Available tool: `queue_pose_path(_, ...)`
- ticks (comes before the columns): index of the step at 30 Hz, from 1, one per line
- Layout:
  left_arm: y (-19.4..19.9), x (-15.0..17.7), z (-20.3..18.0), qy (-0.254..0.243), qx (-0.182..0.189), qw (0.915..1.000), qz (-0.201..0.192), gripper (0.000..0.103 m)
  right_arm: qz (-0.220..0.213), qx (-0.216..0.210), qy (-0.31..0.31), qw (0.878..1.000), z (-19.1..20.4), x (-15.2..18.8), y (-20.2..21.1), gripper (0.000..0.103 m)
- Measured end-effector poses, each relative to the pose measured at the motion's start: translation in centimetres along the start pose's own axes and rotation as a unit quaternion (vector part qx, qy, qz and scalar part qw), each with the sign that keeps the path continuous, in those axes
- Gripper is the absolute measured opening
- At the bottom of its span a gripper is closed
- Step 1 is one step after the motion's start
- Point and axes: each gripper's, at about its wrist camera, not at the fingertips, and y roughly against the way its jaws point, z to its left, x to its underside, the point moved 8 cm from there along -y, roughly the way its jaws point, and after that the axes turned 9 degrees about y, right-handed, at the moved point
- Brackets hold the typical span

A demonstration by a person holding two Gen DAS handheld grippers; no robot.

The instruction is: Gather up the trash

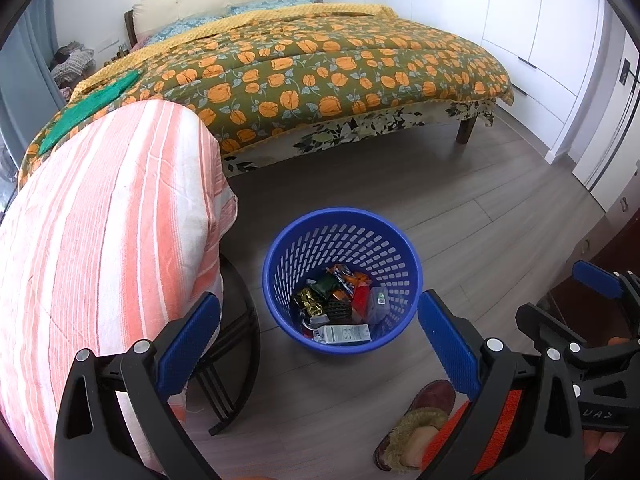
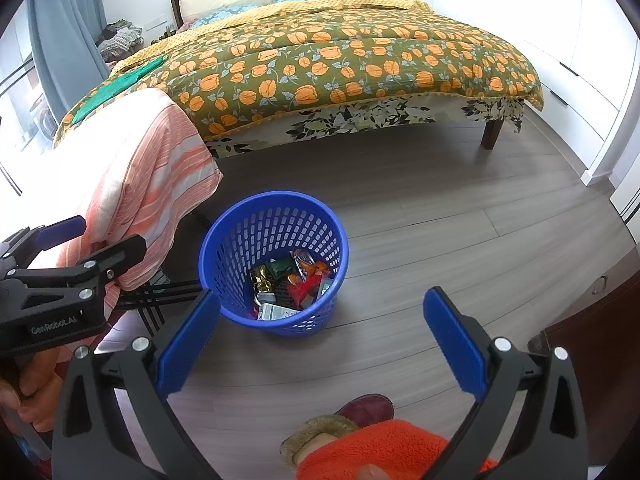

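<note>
A blue perforated waste basket (image 1: 280,256) stands on the grey wood floor, also in the right wrist view (image 2: 224,236). It holds several wrappers and cartons (image 1: 340,304) (image 2: 288,284). My left gripper (image 1: 320,340) is open and empty, above the floor just in front of the basket. My right gripper (image 2: 320,340) is open and empty, in front and to the right of the basket. The right gripper also shows at the right edge of the left wrist view (image 1: 600,300), and the left gripper shows at the left of the right wrist view (image 2: 72,240).
A round table under an orange-and-white striped cloth (image 1: 100,240) (image 2: 132,184) stands left of the basket, with black legs (image 1: 236,360). A bed with an orange flowered quilt (image 1: 320,76) fills the back. White wardrobes (image 1: 520,20) stand at right. A slippered foot (image 1: 416,424) (image 2: 344,420) is close below.
</note>
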Motion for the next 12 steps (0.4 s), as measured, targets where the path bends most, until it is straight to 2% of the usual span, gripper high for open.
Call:
queue_pose_path(4,0.4,0.03,-0.4,-0.011,-0.007,0.9999,-0.012,0.098,0.0,0.0,-0.002,1.0,-0.32,0.12,-0.02,0.098)
queue_pose_path(7,0.09,0.15,-0.46,-0.008,0.0,0.9999,0.007,0.098,0.0,0.001,-0.004,1.0,-0.54,0.2,0.02,0.098)
queue_pose_path(12,0.11,0.15,-0.29,-0.01,-0.006,0.9999,0.006,0.098,0.0,0.001,-0.004,1.0,-0.59,0.17,0.01,0.098)
